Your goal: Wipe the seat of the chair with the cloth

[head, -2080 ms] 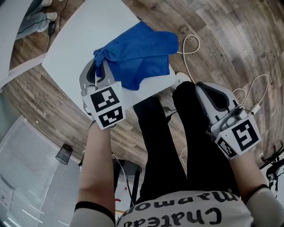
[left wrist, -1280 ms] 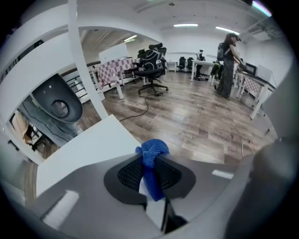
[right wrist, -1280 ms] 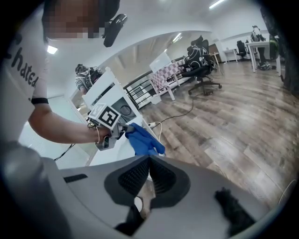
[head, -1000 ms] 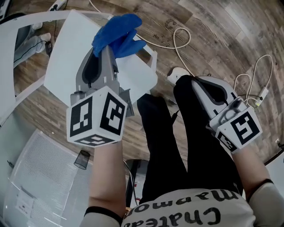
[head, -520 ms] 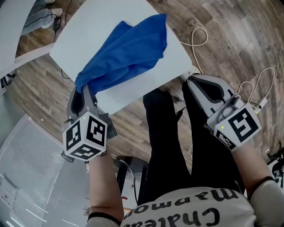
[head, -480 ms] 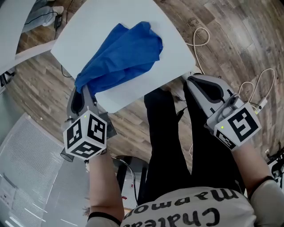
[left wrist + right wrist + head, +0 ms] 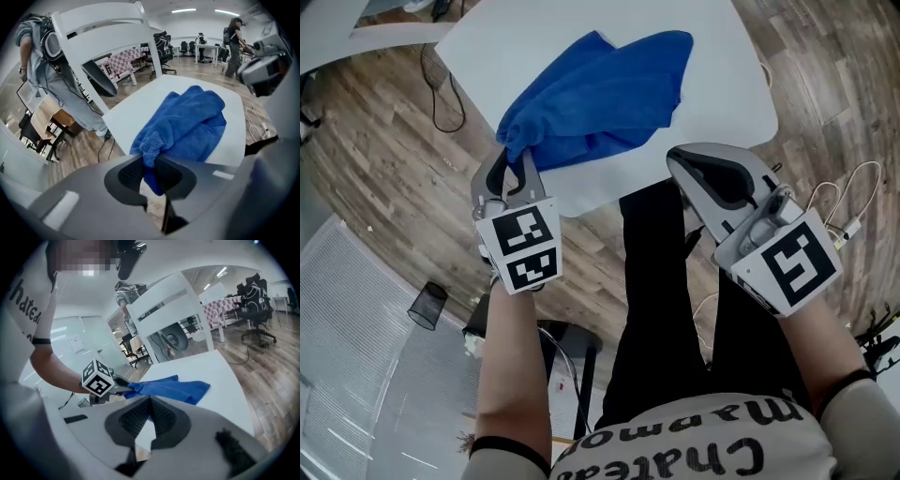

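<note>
The jaws of the left gripper (image 7: 514, 157) are clamped on a bunched corner of the blue microfibre cloth (image 7: 602, 92), which is spread on the white flat chair seat (image 7: 511, 42) at upper centre of the head view. The jaws of the right gripper (image 7: 678, 159) are pressed together on nothing. Flat, overlapping strokes toward bare areas are advised. The seat's far edge is cut off, and contact beneath the cloth is hidden.

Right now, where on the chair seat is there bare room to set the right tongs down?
Bare seat lies right of the cloth, up to the seat's right rim, and again between the cloth and the backrest. It is crowded at the front edge, where the left tongs pinch the cloth's corner.
</note>
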A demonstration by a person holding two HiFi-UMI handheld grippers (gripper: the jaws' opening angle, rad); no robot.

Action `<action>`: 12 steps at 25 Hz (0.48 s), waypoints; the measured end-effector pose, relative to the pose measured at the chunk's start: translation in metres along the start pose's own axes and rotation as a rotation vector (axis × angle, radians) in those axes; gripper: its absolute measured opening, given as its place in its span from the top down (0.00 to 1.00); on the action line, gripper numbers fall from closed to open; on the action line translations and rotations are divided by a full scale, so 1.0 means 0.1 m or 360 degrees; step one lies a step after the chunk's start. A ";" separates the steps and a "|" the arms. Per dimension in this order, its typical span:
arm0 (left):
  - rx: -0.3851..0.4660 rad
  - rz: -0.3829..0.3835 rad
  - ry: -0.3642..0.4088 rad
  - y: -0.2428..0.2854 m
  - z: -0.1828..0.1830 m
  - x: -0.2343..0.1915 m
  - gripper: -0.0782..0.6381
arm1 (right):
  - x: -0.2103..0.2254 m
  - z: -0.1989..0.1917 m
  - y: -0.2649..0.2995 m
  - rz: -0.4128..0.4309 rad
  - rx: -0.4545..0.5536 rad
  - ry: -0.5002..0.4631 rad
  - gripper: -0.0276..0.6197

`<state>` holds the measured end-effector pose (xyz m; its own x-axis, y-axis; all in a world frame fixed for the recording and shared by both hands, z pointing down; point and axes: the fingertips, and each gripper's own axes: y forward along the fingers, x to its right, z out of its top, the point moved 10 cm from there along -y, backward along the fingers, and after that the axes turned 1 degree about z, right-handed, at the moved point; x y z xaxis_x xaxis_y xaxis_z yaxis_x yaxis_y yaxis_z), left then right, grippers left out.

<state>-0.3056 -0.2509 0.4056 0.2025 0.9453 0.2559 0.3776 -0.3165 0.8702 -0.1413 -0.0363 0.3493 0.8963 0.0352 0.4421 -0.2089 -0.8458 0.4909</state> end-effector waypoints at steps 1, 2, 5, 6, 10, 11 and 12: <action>0.0006 -0.0011 0.0023 0.03 -0.01 0.02 0.82 | 0.01 0.03 0.04 -0.0001 0.0022 -0.0025 0.93; 0.0018 -0.0015 0.0030 0.05 -0.01 0.03 0.82 | 0.04 0.03 0.05 -0.0007 0.0025 -0.0040 0.93; 0.0063 -0.0037 0.0062 0.10 0.02 0.10 0.82 | 0.20 -0.07 -0.06 -0.0040 -0.0028 -0.0034 0.93; 0.0078 -0.0055 0.0095 0.12 0.05 0.14 0.82 | 0.26 -0.12 -0.12 -0.0057 -0.0041 -0.0023 0.93; 0.0098 -0.0088 0.0170 0.18 0.24 0.32 0.82 | 0.57 -0.26 -0.40 -0.0145 -0.0050 0.0029 0.93; 0.0105 -0.0073 0.0175 0.19 0.31 0.38 0.82 | 0.65 -0.28 -0.49 -0.0167 -0.0045 0.0044 0.93; 0.0118 -0.0053 0.0179 0.20 0.38 0.44 0.82 | 0.74 -0.29 -0.59 -0.0190 -0.0040 0.0061 0.93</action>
<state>-0.2545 -0.2187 0.4182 0.0878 0.9570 0.2764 0.4492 -0.2857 0.8465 -0.0743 0.0314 0.3753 0.8999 0.1553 0.4075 -0.1119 -0.8208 0.5601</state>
